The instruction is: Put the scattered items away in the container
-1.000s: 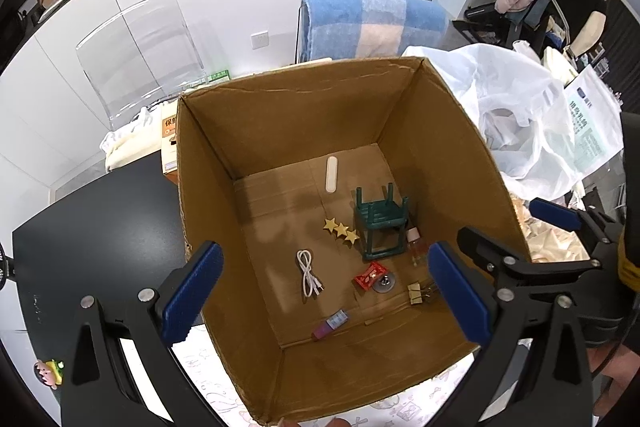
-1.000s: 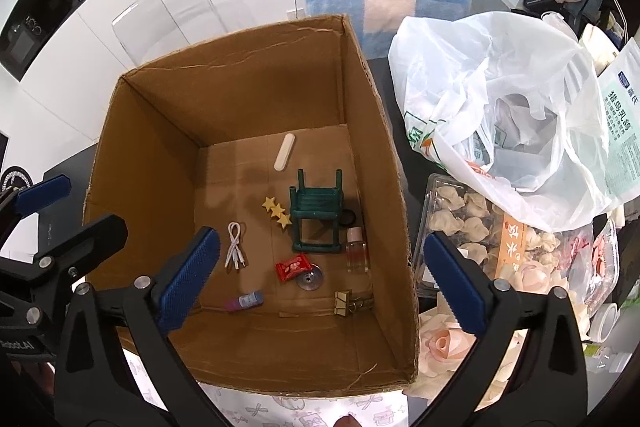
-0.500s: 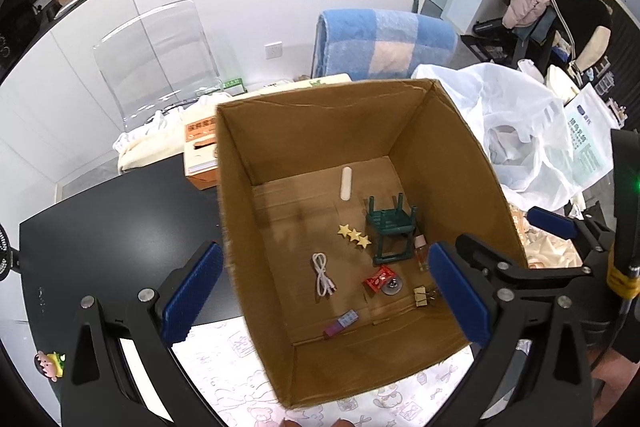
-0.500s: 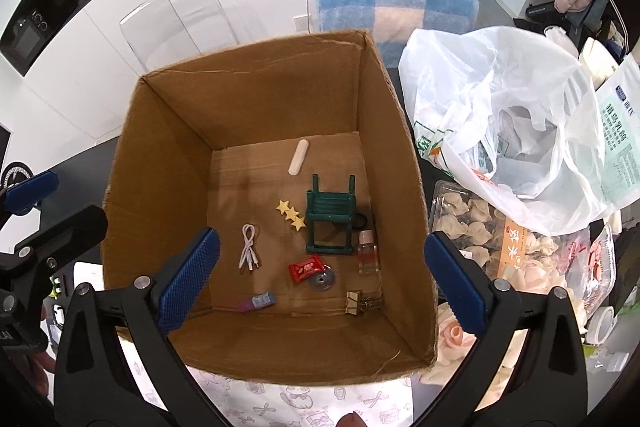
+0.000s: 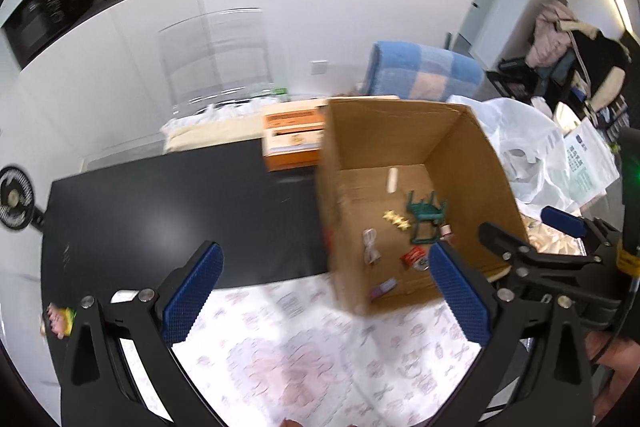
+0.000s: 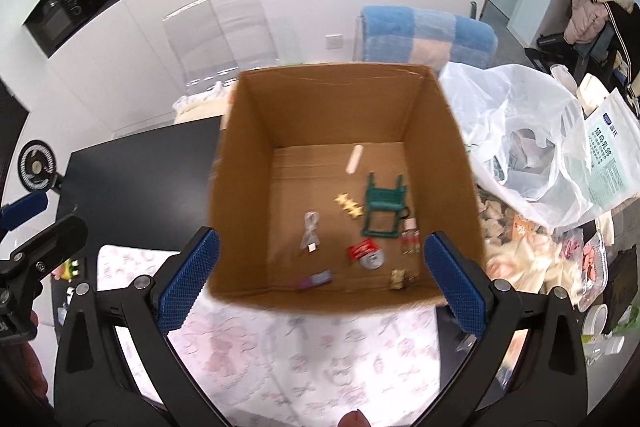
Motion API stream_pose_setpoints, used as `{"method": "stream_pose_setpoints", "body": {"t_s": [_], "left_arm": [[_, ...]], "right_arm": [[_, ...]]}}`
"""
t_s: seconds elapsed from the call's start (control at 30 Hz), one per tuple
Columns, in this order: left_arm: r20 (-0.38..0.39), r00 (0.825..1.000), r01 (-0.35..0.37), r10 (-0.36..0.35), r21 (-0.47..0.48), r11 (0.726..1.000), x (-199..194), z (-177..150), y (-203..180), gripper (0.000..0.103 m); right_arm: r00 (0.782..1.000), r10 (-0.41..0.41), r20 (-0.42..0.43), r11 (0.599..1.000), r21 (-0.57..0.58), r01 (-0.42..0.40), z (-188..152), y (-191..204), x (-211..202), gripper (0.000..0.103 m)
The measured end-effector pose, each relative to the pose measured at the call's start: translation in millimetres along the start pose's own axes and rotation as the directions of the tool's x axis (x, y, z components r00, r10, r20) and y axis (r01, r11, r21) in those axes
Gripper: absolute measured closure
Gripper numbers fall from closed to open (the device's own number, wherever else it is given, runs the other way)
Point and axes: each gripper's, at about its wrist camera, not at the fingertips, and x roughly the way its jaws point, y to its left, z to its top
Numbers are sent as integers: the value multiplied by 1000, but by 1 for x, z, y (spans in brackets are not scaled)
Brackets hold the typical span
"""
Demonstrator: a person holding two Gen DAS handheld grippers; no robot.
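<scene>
Both the left gripper and the right gripper are hanging spread wide, grasping nothing, above the cardboard box containing small items.

Small items on the cardboard box floor are motion-blurred — the purple thing cannot be identified.

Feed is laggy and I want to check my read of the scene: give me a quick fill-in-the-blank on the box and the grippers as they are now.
1. The small green chair lies inside the ____ box.
2. The left gripper and right gripper both have their jaws ____.
3. The white cable lies on the box floor to the ____ of the green chair in the right wrist view.
4. The pads on both grippers are ____ in colour.

Missing words: cardboard; open; left; blue
</scene>
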Motion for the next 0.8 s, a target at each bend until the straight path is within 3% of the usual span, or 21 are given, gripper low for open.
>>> {"method": "stream_pose_setpoints", "body": {"t_s": [0.37, 0.5, 0.8], "left_arm": [[34, 998, -48, 52, -119, 992, -79, -70, 98, 1], [7, 997, -73, 76, -164, 984, -99, -99, 125, 1], [-35, 995, -101, 96, -193, 976, -128, -147, 152, 1]], "right_arm": [[1000, 27, -12, 998, -57, -28, -55, 92, -60, 0], [1000, 14, -12, 995, -99, -16, -77, 122, -79, 0], [999, 17, -29, 990, -143, -21, -124, 164, -111, 0]]}}
